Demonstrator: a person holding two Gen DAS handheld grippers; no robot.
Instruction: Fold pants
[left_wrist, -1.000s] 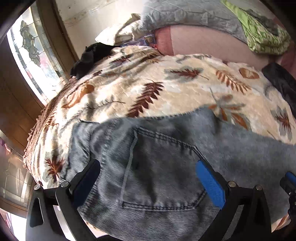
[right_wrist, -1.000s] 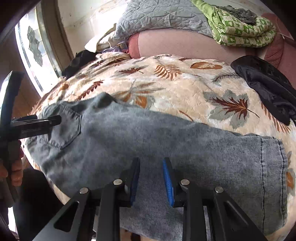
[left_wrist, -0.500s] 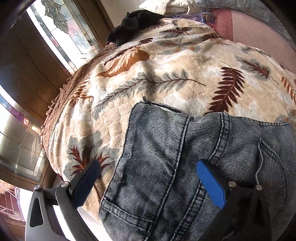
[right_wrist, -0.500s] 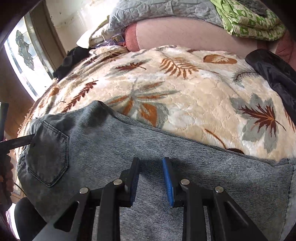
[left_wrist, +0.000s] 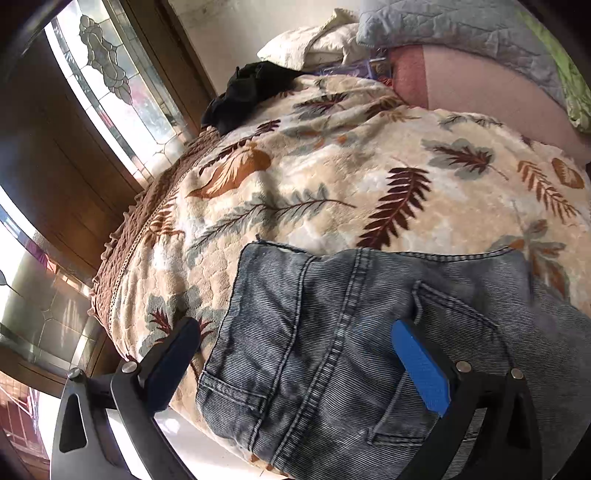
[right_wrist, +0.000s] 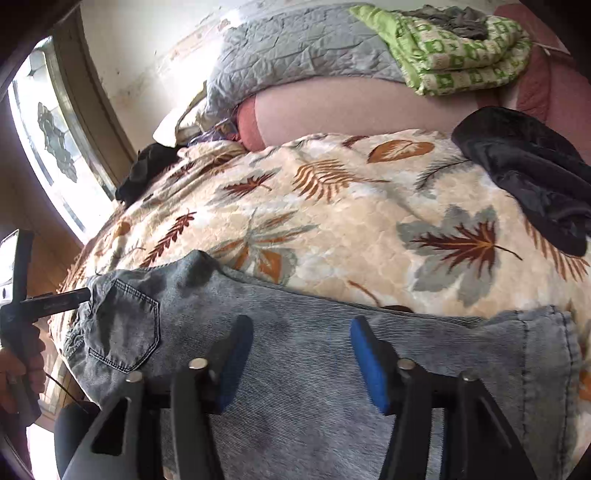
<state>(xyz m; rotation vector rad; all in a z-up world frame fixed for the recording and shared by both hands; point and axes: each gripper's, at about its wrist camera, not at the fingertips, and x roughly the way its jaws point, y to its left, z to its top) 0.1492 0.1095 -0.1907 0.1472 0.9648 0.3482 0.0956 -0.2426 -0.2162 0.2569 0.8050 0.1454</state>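
A: Pants (left_wrist: 332, 350) are seen spread along the near edge of the bed (left_wrist: 332, 206), waistband toward its left corner.

B: And the fingers?

A: The left gripper (left_wrist: 295, 354) is held wide above the waistband, nothing clamped. The right gripper (right_wrist: 299, 354) is parted over the leg, with denim seen between the fingers, ungripped.

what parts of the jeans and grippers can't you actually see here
- Jeans, near edge: cut off by the bottom of both views and covered by the gripper frames.
- Second leg: right wrist view shows one layer, so whether another lies under it is hidden.
- Left gripper: open, but contact with the denim is unclear.
- Right gripper: same.
- Black garment: runs past the right edge.
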